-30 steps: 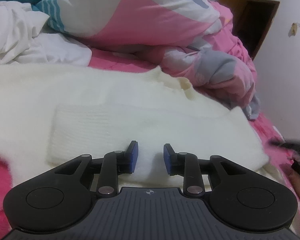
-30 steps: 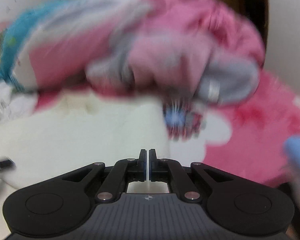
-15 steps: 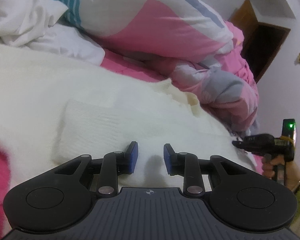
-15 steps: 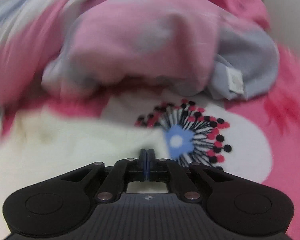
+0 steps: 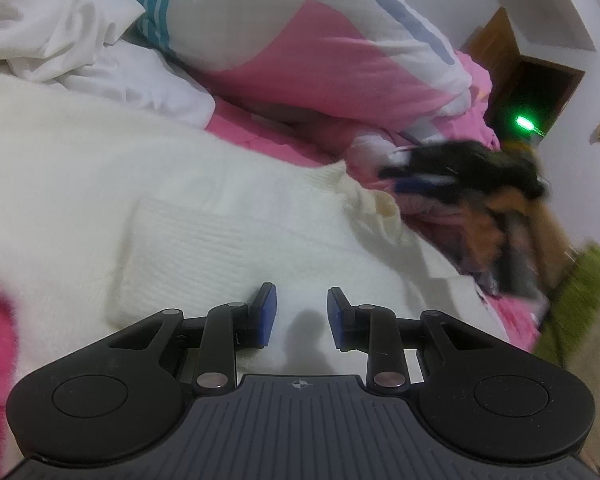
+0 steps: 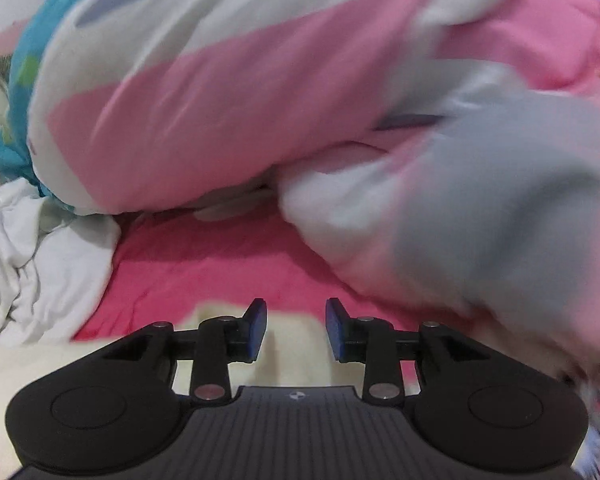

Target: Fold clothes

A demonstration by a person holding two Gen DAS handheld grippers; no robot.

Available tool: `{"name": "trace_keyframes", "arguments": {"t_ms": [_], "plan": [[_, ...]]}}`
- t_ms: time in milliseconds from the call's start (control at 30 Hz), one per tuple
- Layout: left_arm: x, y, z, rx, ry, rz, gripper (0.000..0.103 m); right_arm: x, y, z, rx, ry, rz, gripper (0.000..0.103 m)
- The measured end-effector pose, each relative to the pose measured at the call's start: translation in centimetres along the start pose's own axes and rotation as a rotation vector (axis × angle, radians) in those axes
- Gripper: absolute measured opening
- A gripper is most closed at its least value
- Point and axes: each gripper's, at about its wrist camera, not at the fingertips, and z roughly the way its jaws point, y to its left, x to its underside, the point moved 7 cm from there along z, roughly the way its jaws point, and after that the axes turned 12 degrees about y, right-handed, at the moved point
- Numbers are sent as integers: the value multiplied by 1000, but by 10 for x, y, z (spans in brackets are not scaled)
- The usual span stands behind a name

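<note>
two grippers work one cream knit sweater (image 5: 188, 200) spread on the pink bedsheet (image 6: 204, 264); landmark: the sweater's collar (image 5: 364, 196); left gripper (image 5: 298, 312) sits over the body on the near side of the collar, jaws narrowly parted, nothing pinched; right gripper (image 6: 296, 322) is blurred beside the collar, the nearer of the two, jaws opening and empty, cream edge just beneath them; sweater's long axis runs left from the collar.

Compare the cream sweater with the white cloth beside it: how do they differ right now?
The cream sweater lies spread fairly flat across the bed; the white cloth is bunched in a crumpled heap. The sweater is fuzzy, with a ribbed band; the cloth looks smooth and thin. The sweater is off-white, the cloth brighter white. Both rest on the pink sheet.
</note>
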Motion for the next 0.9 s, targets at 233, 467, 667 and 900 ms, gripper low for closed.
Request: {"name": "trace_keyframes", "arguments": {"t_ms": [233,467,667,900], "plan": [[-1,0,2,7,-4,-6,29,-34,11,64,64,132,-29,34],[0,0,1,11,-6,-13,29,-16,13,33,-73,208,-25,29],[-1,0,0,15,-6,-19,29,21,22,13,-56,176,-117,29],[-1,1,0,16,-6,-24,29,75,57,6,227,-51,-509,29]]}}
